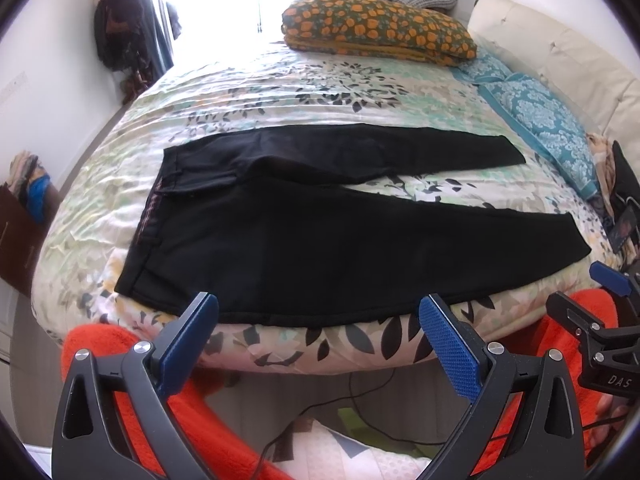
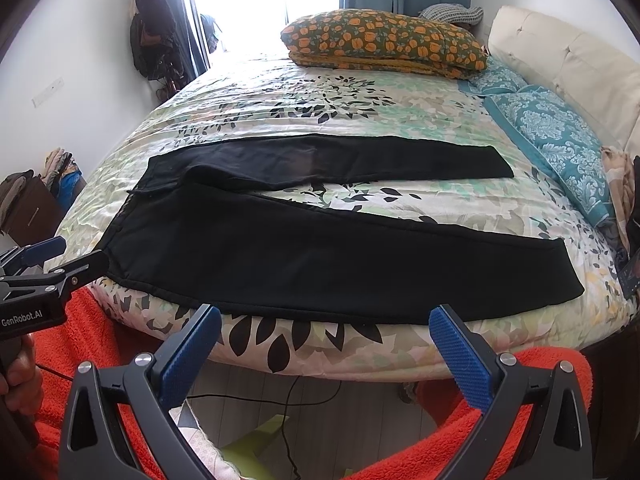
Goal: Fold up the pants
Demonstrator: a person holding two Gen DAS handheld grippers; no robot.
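Left claw spread wide, holding nothing, hovering just off the near edge of the bed. Right claw same deal, wide apart and empty. Black pants lying flat and unfolded across the floral bedspread, waistband left, legs splayed right. Orange-flowered pillow at the far end.

The left gripper hangs level with its two blue-padded fingers spread wide apart, nothing between them. The right gripper is held the same way, fingers wide apart and empty. The two are side by side: each one's blue tip shows at the edge of the other's view. A hand wraps the left gripper's handle, and orange sleeves lie below both.
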